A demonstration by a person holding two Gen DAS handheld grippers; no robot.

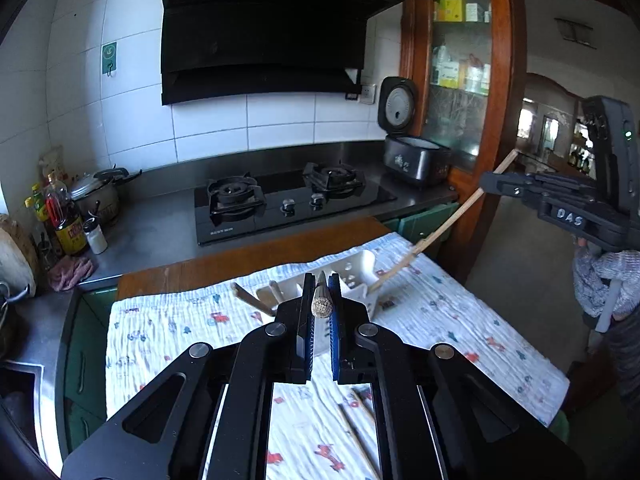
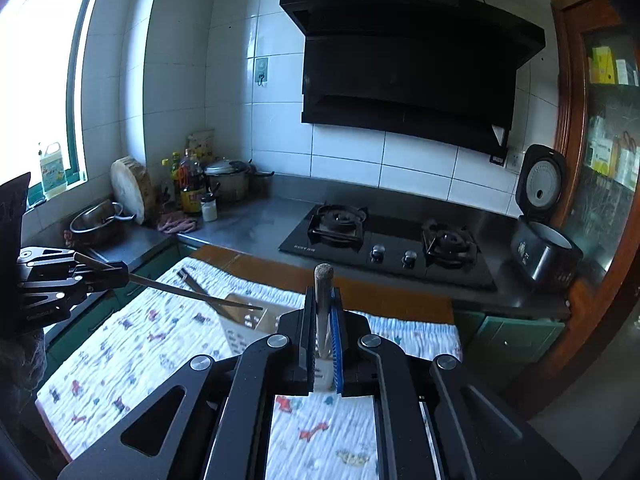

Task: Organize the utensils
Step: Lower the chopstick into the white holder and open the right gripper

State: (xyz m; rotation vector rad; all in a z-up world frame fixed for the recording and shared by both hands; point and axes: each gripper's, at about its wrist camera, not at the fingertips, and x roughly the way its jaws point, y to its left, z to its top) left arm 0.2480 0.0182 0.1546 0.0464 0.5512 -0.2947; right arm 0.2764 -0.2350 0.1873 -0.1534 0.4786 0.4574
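Both tongs are loaded over the table. The left gripper (image 1: 321, 300) is clenched on a slim chopstick with a patterned butt end (image 1: 321, 305), held lengthwise between its blue-lined fingers (image 1: 334, 332); from the right wrist view that same gripper (image 2: 120, 274) is at the left, and its chopstick (image 2: 192, 292) slants down until the tip reaches over the white perforated plastic utensil holder (image 2: 244, 330). The right gripper (image 2: 323, 320) is clamped on a pale wooden stick with a rounded top (image 2: 323, 280), held nearly upright just above the holder. In the left wrist view the right gripper (image 1: 486, 186) comes in from the right edge, and its wooden stick (image 1: 448, 224) runs diagonally down to the holder's far end (image 1: 356, 268). The holder lies on a white quilted cloth printed with small red and blue figures (image 1: 460, 312). More wooden sticks (image 1: 252, 298) poke out of the holder's left side, and a couple of loose chopsticks (image 1: 356, 432) lie on the cloth nearer the camera. Behind the table sits a black glass two-burner gas hob (image 1: 288, 200).
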